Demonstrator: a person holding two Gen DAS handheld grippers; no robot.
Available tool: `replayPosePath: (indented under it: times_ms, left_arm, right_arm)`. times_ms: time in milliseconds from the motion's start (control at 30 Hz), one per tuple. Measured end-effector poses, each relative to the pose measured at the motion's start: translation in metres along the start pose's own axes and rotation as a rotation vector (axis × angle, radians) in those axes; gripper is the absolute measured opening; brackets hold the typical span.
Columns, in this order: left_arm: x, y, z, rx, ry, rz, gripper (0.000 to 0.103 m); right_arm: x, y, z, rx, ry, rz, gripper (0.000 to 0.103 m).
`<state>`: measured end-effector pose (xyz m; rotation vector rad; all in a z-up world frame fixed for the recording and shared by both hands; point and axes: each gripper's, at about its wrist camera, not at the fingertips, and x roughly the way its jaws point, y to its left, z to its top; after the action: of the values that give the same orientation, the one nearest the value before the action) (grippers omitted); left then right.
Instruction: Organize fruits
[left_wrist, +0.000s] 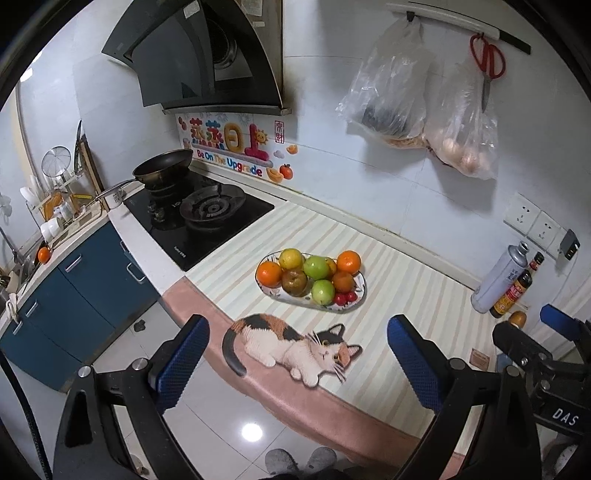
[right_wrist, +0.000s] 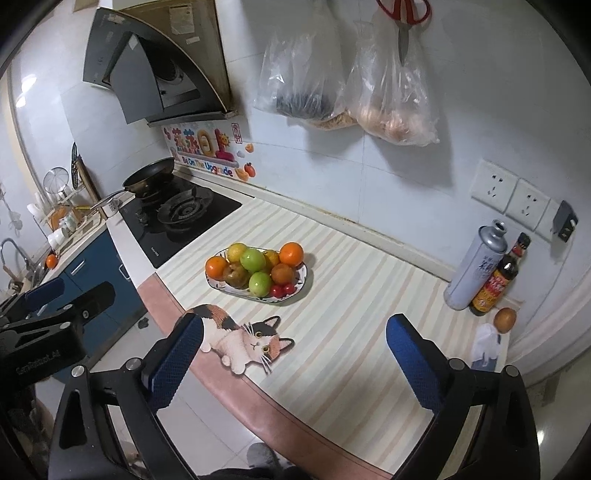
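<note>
Blue-padded jaws of both grippers stand spread wide and hold nothing, hanging just off the front edge of the worktop (left_wrist: 424, 266) over the tiled floor. Between the left gripper (left_wrist: 295, 363) and the fruit lies a cat-shaped mat (left_wrist: 291, 345) at the worktop's pink edge.

Beyond the mat, straight ahead and slightly up the striped cloth, sits the oval fruit plate (left_wrist: 360, 295), piled with oranges, two green apples (left_wrist: 316, 267), a brownish pear and small red tomatoes. Its long axis runs from the hob side at rear left toward front right.

From the right gripper (right_wrist: 295, 362) the same plate (right_wrist: 303, 275) lies ahead and to the left, so the left one looks the better lined up, though both seem about equally far off. One stray fruit, a brown kiwi-like one (right_wrist: 505, 319), rests well apart at the far right, just beside the soy sauce bottle (right_wrist: 496, 280) and gas canister (right_wrist: 474, 269), ahead and to the right of the right gripper. Both grippers point forward and downward at the worktop.
</note>
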<state>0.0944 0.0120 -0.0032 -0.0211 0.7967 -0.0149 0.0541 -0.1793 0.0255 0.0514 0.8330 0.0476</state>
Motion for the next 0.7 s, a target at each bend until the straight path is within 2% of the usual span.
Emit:
replayPosePath:
  times_ms: [200,400,700]
  left_arm:
    - [0.037,-0.002,0.015,0.008,0.019,0.045,0.102]
    - [0.076,0.000,0.026,0.013,0.065,0.074,0.102]
    - [0.116,0.004,0.035,0.010,0.129,0.091,0.102]
  right_arm:
    - [0.035,-0.001,0.022,-0.001,-0.007,-0.033,0.101]
    - [0.084,-0.007,0.042,0.005,0.045,-0.048,0.101]
    - [0.126,-0.006,0.046,-0.015,0.106,-0.061,0.101]
